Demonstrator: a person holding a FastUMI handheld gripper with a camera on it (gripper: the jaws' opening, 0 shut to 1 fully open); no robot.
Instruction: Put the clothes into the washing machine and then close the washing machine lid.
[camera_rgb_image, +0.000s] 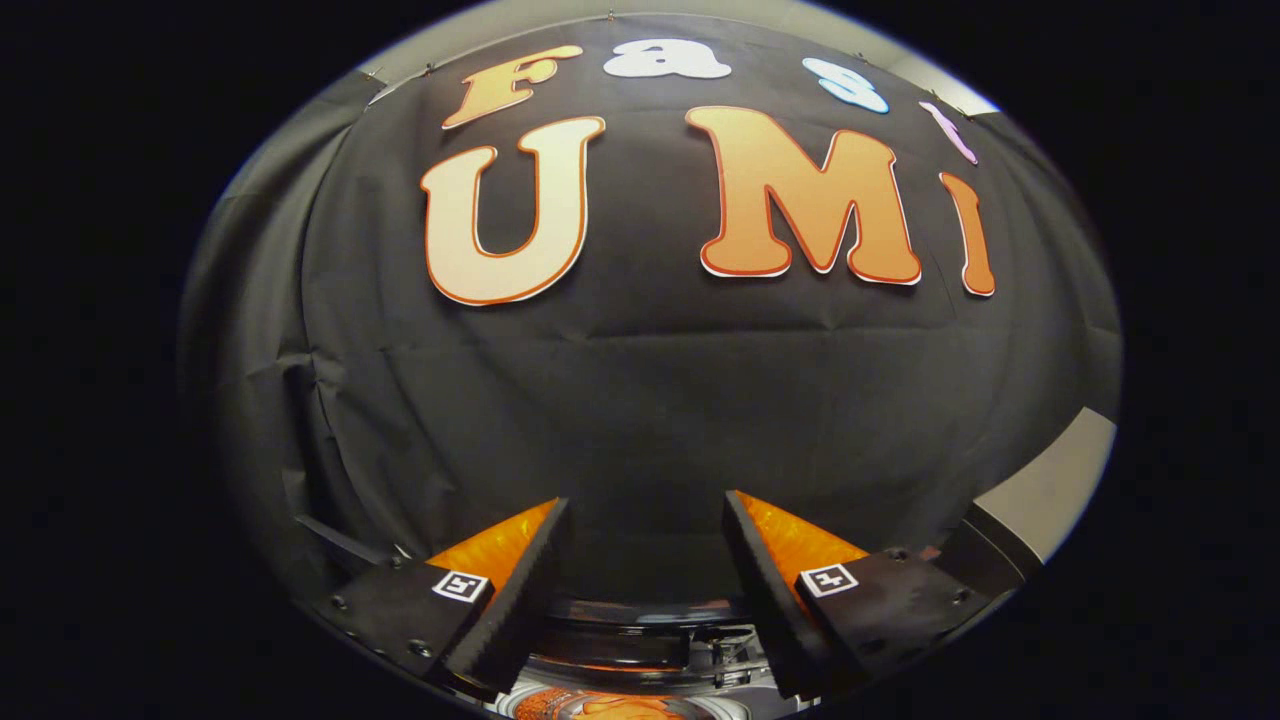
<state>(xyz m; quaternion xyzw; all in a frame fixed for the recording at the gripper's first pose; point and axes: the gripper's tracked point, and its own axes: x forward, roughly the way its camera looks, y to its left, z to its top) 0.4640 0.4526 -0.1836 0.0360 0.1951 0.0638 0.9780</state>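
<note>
My gripper (645, 510) is open, its two black-padded orange fingers (520, 575) spread wide with nothing between them. It faces the black cloth wall of the booth. Low between the finger bases I see part of the washing machine (640, 640): a dark curved rim with grey fittings. Below that rim an orange patch (610, 706) shows, either cloth or a printed part; I cannot tell which.
A pale wall or panel edge (1050, 490) stands to the right beyond the right finger. A dark strap or rod (340, 545) slants near the left finger's base. The black cloth hangs close ahead.
</note>
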